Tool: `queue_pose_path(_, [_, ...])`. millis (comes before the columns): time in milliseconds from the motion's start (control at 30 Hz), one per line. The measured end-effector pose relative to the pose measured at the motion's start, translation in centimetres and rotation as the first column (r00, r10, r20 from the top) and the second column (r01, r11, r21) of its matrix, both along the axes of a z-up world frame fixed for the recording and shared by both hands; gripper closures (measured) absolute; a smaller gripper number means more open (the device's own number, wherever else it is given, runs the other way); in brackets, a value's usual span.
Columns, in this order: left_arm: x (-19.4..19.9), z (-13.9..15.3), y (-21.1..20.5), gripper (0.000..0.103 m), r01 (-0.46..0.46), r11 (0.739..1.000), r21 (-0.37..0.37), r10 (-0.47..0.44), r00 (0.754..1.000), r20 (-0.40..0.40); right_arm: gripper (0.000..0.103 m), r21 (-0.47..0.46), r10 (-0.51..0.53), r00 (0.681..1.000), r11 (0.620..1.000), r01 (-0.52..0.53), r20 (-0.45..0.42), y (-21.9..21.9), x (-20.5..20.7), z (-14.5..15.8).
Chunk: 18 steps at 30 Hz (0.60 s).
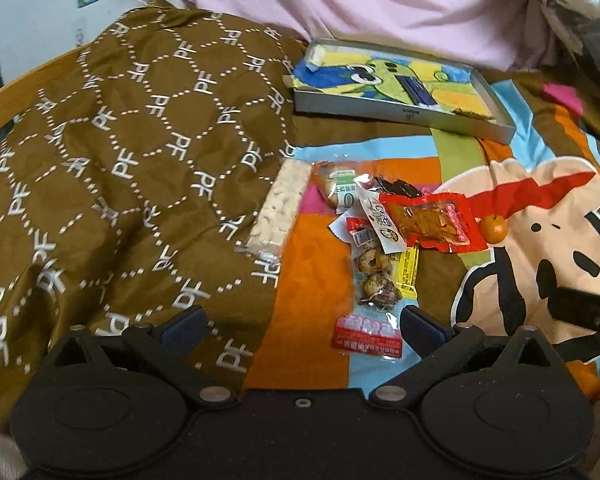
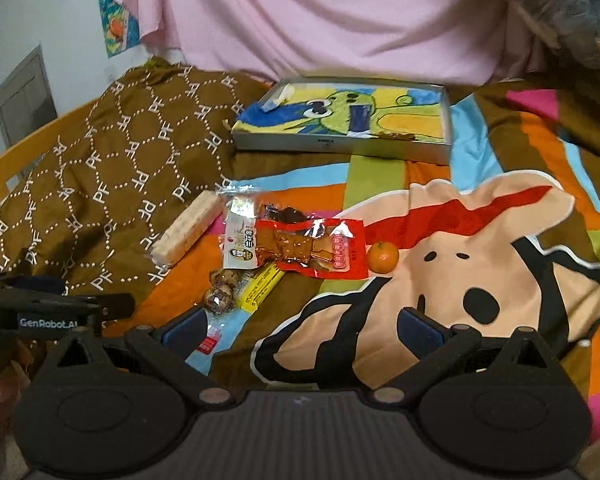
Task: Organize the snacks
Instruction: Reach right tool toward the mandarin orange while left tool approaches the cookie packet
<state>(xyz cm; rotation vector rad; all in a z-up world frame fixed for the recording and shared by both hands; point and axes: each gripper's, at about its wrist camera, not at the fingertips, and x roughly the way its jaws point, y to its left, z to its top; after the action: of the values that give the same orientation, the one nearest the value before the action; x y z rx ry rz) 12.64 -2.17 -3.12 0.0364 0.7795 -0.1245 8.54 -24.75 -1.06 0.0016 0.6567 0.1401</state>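
I'm looking over a bed covered by a cartoon-dog bedspread, with a brown PF-patterned quilt heaped over the left half of both frames. At upper centre sits a shallow grey tray lined with a cartoon towel; I judge that is where the snacks are meant to go, and no snack lies in it yet.

The snacks are bunched at frame centre, well short of the tray. Largest is the pale rice-crisp bar, its long axis running toward the tray and its left edge against the quilt. Beside it lies the red vacuum pack, overlapping a white sachet. Below them a clear strip of round cookies points straight back at my left gripper, with a yellow stick alongside and a red-and-white wrapper nearest of all. Smallest is the little orange, just right of the red pack.

Both tools are spread wide and hold nothing. My right gripper hovers over the dog print, so the pile lies ahead and to its left. The red-and-white wrapper sits just inside the right finger of the left gripper, so I judge the left hand the nearer for a first pick; the orange suits the right.
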Motion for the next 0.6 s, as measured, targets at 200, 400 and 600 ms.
queue_pose_path(200, [2.8, -0.5, -0.8, 0.001, 0.089, 0.996, 0.002, -0.089, 0.996, 0.012, 0.000, -0.064, 0.102, 0.995, 0.993, -0.102, -0.006, -0.9, 2.9, 1.0])
queue_pose_path(400, [5.6, -2.0, -1.9, 0.001, 0.165, 0.986, -0.006, -0.165, 0.986, -0.026, 0.000, -0.058, 0.146, 0.987, 0.987, -0.150, -0.066, -2.1, 6.4, 0.4])
queue_pose_path(600, [8.2, -3.8, -2.3, 0.001, 0.149, 0.985, -0.084, -0.157, 0.983, -0.091, 0.000, -0.026, 0.166, 0.977, 0.985, -0.171, -0.136, -3.7, 10.6, -1.8])
